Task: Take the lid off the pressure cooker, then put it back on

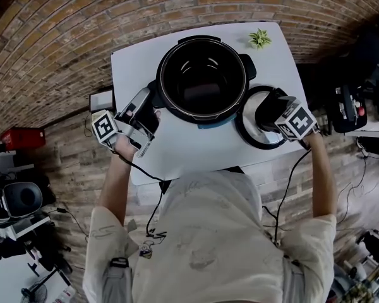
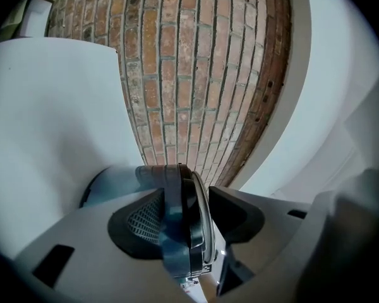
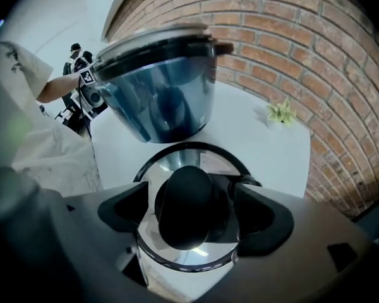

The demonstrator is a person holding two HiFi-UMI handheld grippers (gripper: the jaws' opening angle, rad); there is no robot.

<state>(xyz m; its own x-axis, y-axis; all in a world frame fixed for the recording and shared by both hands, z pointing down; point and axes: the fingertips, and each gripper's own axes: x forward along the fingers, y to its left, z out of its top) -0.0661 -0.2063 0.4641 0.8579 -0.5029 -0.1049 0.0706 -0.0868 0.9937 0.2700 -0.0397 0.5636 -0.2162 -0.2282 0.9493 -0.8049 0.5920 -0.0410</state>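
White table (image 1: pixel 177 150) | lid (image 1: pixel 251 124) flat, knob (image 3: pixel 188 204) up | cooker (image 1: pixel 202 77) upright, open

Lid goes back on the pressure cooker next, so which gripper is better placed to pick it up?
Right. The right gripper hangs over the lid, jaws open either side of its black knob. The left gripper is at the cooker, on its other side.

The table (image 1: pixel 177 145) is white. The cooker (image 1: pixel 202 77) is black inside with a dark blue body. Its lid (image 3: pixel 174 161) is shiny silver with a black rim and a black knob (image 3: pixel 184 207). The small plant (image 1: pixel 259 38) is green, and the brick wall (image 1: pixel 63 30) is reddish-brown with pale joints.
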